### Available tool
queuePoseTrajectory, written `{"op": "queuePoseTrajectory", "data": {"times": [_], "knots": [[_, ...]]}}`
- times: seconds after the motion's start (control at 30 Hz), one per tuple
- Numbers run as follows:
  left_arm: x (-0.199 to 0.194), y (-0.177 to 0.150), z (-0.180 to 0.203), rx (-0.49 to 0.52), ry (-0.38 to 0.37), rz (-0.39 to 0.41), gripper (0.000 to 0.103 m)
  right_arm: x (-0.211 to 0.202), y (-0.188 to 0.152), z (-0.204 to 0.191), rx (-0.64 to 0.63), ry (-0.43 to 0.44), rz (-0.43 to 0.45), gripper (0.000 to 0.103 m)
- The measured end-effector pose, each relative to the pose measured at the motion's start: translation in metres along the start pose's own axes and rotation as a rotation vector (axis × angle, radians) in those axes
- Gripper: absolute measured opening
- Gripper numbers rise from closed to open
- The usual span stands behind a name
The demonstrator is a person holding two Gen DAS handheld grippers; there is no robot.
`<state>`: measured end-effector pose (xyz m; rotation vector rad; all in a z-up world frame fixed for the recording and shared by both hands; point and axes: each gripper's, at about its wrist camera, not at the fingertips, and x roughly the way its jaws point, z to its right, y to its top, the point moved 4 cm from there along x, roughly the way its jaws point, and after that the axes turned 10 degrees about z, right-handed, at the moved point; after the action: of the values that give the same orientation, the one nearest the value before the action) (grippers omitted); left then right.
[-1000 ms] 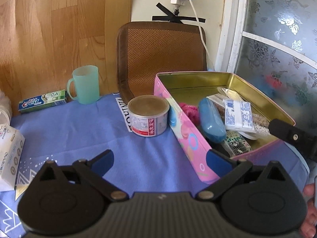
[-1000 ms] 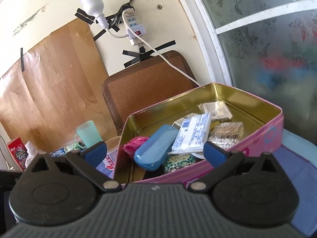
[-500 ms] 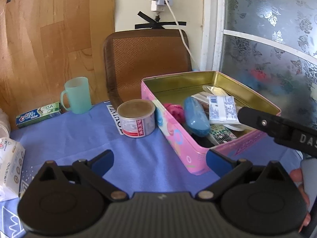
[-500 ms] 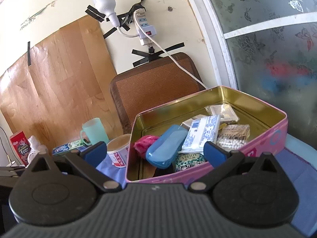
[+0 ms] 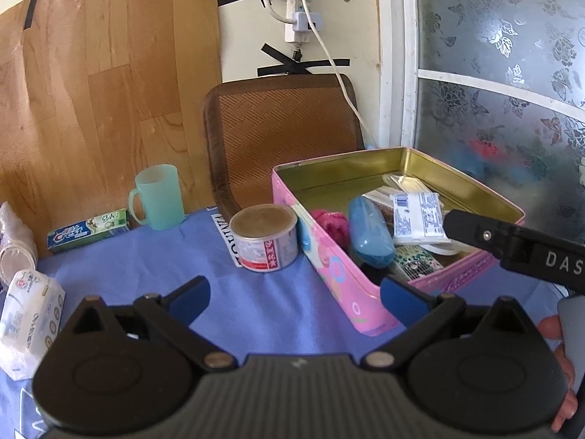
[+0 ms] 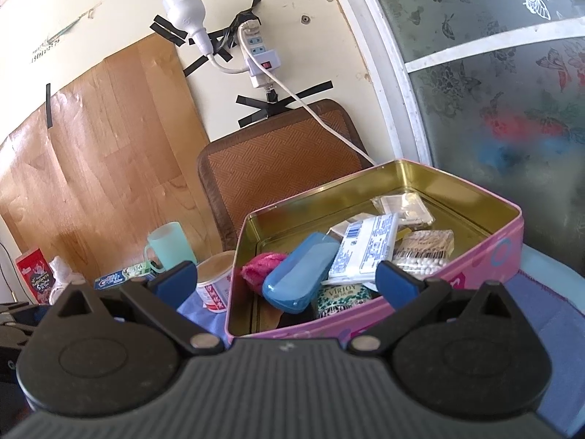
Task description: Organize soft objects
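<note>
Blue pads spread wide on the left gripper (image 5: pixel 294 298), nothing between them, hovering over the blue tablecloth (image 5: pixel 146 278) just short of the pink rectangular tin box (image 5: pixel 329 274). And the right gripper (image 6: pixel 287 280) is splayed just as wide, empty too, poised right at the tin's near wall. Inside the tin, the fuzzy pink soft bundle (image 6: pixel 261 269) sits by the near-left corner, touching the glossy blue oblong case (image 6: pixel 301 281), whose long axis runs diagonally towards the tin's far-right. From the right gripper the bundle lies slightly left of centre and just ahead, so I'd say the right is the nearer hand. A white printed packet (image 6: pixel 365 250) lies beyond the case, cotton swabs (image 6: pixel 426 252) to its right. Left of the tin stands a short round can (image 5: pixel 265 241), further back a mint-green plastic mug (image 5: pixel 159 197).
</note>
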<state>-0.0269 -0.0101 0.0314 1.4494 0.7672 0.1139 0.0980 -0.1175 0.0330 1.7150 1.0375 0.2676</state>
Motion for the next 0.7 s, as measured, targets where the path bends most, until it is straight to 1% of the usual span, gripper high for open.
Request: {"op": "queuePoseTrajectory", "data": {"times": [0.2, 0.3, 0.43, 0.7], "knots": [[-0.0048, 0.0001, -0.0006, 0.054, 0.087, 0.033, 0.103, -0.0004, 0.0005, 0.0019, 0.005, -0.007, 0.0, 0.103], [-0.0062, -0.0002, -0.0006, 0.076, 0.121, 0.037, 0.103, -0.001, 0.0007, 0.0017, 0.005, -0.008, 0.0, 0.103], [-0.007, -0.0004, -0.0025, 0.077, 0.128, 0.033, 0.103, -0.0015, 0.0013, 0.001, 0.001, -0.006, 0.002, 0.103], [-0.0052, -0.0049, -0.0048, 0.072, 0.116, 0.007, 0.103, -0.0023, 0.0003, 0.0025, 0.008, -0.014, 0.002, 0.103]]}}
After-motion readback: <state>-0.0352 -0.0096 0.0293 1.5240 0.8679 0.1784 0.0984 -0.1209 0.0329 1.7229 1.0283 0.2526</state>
